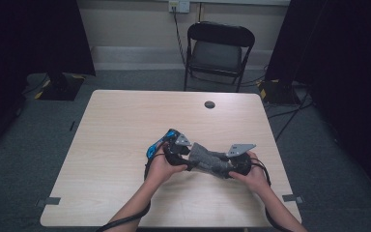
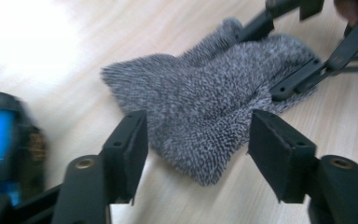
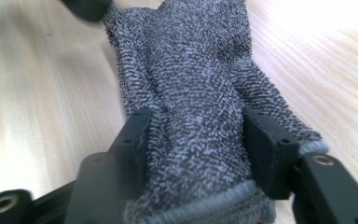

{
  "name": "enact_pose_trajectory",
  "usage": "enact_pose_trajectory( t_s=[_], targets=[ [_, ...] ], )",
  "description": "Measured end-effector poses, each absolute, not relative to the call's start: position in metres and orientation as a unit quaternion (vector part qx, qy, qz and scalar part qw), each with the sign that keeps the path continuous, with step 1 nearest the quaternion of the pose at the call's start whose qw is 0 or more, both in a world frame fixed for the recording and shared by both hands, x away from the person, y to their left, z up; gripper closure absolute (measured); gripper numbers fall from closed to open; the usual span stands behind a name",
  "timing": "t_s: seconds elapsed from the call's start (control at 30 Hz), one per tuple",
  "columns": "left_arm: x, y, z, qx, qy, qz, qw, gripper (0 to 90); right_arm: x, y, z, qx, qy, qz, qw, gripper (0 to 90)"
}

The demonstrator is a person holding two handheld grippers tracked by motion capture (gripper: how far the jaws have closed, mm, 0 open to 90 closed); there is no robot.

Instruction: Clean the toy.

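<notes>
**How my three cams are sitting right now**

My high view hangs above the near edge of the table point(image 1: 125, 111), looking forward and down, far enough back to catch the whole top, the chair point(image 1: 218, 50) and the floor past it. My left gripper view rides low and looks along its own jaws, right up close to the cloth point(image 2: 205, 107), with the right gripper point(image 2: 307, 70) facing it from the far end. My right gripper view is even closer, almost on the cloth point(image 3: 191, 93). All three share that cloth and the wood around it.
</notes>
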State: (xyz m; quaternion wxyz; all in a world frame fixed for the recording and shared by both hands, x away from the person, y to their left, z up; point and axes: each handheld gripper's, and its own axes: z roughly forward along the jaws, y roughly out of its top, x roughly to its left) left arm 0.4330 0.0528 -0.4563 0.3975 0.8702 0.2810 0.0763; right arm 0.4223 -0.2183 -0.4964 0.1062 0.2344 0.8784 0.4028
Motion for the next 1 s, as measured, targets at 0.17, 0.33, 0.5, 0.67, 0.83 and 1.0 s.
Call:
enact_pose_trajectory(
  t_s=[0.17,0.33,0.5,0.67,0.83,1.0],
  targets=[
    [0.444,0.074,-0.445,0.863,0.31,0.099,0.387,26.3,0.42,-0.218,-0.497,0.255,0.872,0.397,0.129,60.7],
    [0.458,0.091,-0.442,0.855,0.335,0.122,0.377,20.4,0.418,-0.216,-0.497,0.263,0.87,0.394,0.14,63.8],
    [0.476,0.1,-0.447,0.851,0.36,0.135,0.358,19.4,0.418,-0.218,-0.498,0.262,0.866,0.402,0.14,63.7],
    [0.489,0.104,-0.459,0.85,0.375,0.134,0.344,17.3,0.418,-0.218,-0.498,0.265,0.865,0.402,0.138,63.6],
    [0.499,0.104,-0.467,0.838,0.395,0.141,0.35,17.2,0.418,-0.219,-0.499,0.263,0.863,0.408,0.138,63.6],
    [0.505,0.094,-0.48,0.847,0.384,0.137,0.341,18.0,0.418,-0.22,-0.5,0.267,0.861,0.412,0.135,63.4]
  ],
)
